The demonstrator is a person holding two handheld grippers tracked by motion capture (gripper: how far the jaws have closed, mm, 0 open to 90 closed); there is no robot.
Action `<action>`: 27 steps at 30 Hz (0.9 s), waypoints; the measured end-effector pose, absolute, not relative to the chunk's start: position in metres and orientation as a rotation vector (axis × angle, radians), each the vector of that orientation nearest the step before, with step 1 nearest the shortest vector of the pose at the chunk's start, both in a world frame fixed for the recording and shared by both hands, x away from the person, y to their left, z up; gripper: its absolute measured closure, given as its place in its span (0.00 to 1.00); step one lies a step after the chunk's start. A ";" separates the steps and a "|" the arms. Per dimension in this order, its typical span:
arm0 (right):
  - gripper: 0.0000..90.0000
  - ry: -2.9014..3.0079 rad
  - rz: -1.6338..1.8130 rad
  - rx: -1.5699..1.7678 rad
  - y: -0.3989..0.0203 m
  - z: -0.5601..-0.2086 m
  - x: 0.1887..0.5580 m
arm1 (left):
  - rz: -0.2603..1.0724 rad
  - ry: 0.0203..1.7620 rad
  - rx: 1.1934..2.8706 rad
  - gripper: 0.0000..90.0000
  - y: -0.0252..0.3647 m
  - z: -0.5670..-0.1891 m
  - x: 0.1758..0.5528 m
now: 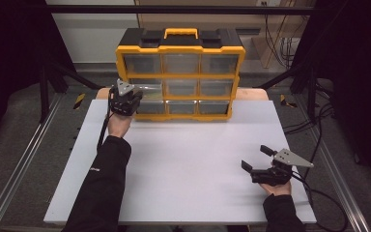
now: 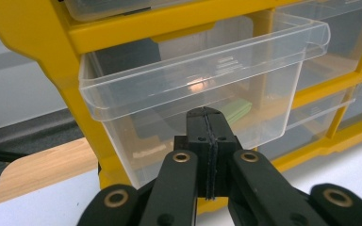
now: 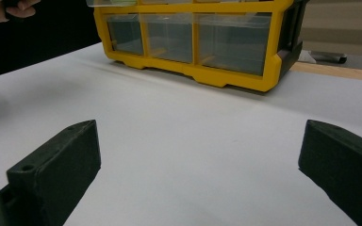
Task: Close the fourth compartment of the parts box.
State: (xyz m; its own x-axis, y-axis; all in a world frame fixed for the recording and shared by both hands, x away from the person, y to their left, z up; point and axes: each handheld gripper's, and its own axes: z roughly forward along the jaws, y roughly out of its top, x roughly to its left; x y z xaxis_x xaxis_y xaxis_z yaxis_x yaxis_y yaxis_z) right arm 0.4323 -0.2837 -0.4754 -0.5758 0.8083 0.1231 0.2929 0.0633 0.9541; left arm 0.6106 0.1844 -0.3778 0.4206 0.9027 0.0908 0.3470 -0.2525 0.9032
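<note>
Because the clear drawer of the middle row, left column, stands partly drawn out of the yellow organizer, the left gripper is placed right at its front, low against the clear wall; its jaws are clenched together with nothing between them, a posture suited, in all likelihood, to pushing or nudging the drawer rather than pinching it. Whether the tips actually touch the plastic cannot be told. Just beyond the tips, inside the drawer, lies a green item, blurred through the wall. The remaining drawers sit flush in their bays. Farther right, the white table lies bare between the hands. The right gripper rests well apart from the organizer, near the table's right edge, jaws spread wide and holding nothing, apparently parked in reserve while the left works.
</note>
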 end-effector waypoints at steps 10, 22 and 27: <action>0.00 1.898 1.531 1.098 -0.284 -0.476 0.433 | 0.807 1.081 1.802 1.00 0.185 -0.379 0.616; 0.00 1.898 1.532 1.099 -0.284 -0.476 0.433 | 0.807 1.079 1.814 1.00 0.182 -0.379 0.620; 0.00 1.896 1.531 1.099 -0.284 -0.476 0.433 | 0.807 1.081 1.822 1.00 0.180 -0.380 0.622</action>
